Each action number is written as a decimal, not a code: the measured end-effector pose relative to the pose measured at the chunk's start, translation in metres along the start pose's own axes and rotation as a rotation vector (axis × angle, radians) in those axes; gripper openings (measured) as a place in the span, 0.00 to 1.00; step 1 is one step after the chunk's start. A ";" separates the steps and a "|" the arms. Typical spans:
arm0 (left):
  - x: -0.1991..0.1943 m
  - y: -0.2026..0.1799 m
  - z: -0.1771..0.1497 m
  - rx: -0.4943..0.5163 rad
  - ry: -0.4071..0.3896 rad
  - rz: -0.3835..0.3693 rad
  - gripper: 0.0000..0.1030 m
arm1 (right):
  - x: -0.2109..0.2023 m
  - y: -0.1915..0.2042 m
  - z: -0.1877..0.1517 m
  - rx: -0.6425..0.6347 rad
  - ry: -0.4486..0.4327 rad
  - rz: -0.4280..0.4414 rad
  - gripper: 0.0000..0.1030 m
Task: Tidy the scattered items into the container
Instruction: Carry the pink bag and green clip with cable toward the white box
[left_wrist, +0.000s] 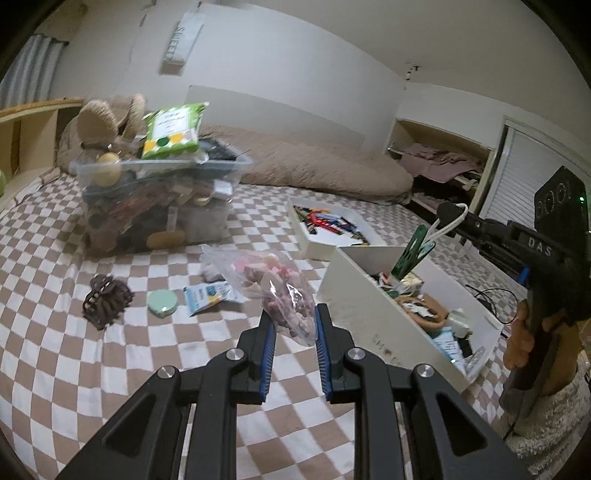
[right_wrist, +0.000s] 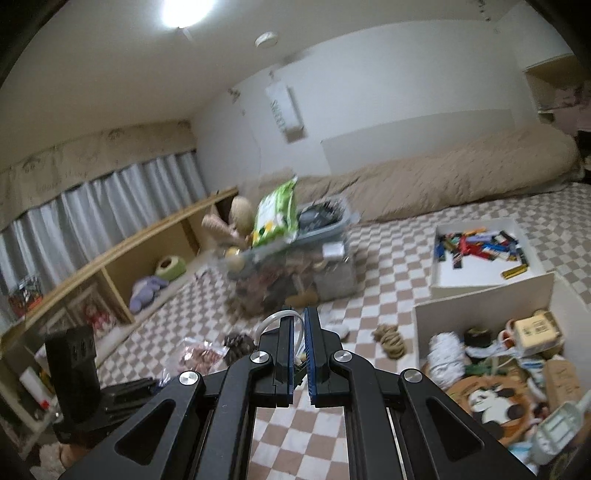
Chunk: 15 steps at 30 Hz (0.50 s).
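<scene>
- The left gripper (left_wrist: 293, 319) is clamped on a clear plastic bag (left_wrist: 275, 286) of pink bits, held above the checked blanket (left_wrist: 74, 332).
- The right gripper (right_wrist: 299, 332) is pinched shut on a white cord loop (left_wrist: 448, 223), from which a green tag (left_wrist: 412, 254) hangs over the white box (left_wrist: 373, 325).
- That box, at the right, holds mixed clutter.
- Loose on the blanket to the left lie a brown hair clip (left_wrist: 107, 301), a round green case (left_wrist: 162, 302) and a small blue packet (left_wrist: 207, 295).
- Behind stand a shallow white tray (left_wrist: 321, 249) of colourful pieces and a full clear bin (left_wrist: 155, 199).
</scene>
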<state>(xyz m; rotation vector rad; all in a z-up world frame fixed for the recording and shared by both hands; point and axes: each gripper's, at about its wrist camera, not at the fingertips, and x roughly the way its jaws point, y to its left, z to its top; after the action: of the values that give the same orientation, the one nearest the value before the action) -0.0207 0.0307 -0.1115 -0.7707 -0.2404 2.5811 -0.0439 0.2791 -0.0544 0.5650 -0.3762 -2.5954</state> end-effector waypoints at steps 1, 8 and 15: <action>0.000 -0.003 0.001 0.004 -0.003 -0.004 0.20 | -0.006 -0.005 0.003 0.010 -0.016 -0.005 0.07; 0.001 -0.034 0.008 0.042 -0.011 -0.054 0.20 | -0.041 -0.036 0.016 0.052 -0.108 -0.113 0.07; 0.016 -0.075 0.012 0.091 0.010 -0.104 0.20 | -0.066 -0.073 0.021 0.129 -0.143 -0.192 0.07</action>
<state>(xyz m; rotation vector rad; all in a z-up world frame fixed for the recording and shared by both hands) -0.0127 0.1039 -0.0877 -0.7185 -0.1538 2.4720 -0.0270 0.3772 -0.0406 0.4809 -0.5650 -2.8205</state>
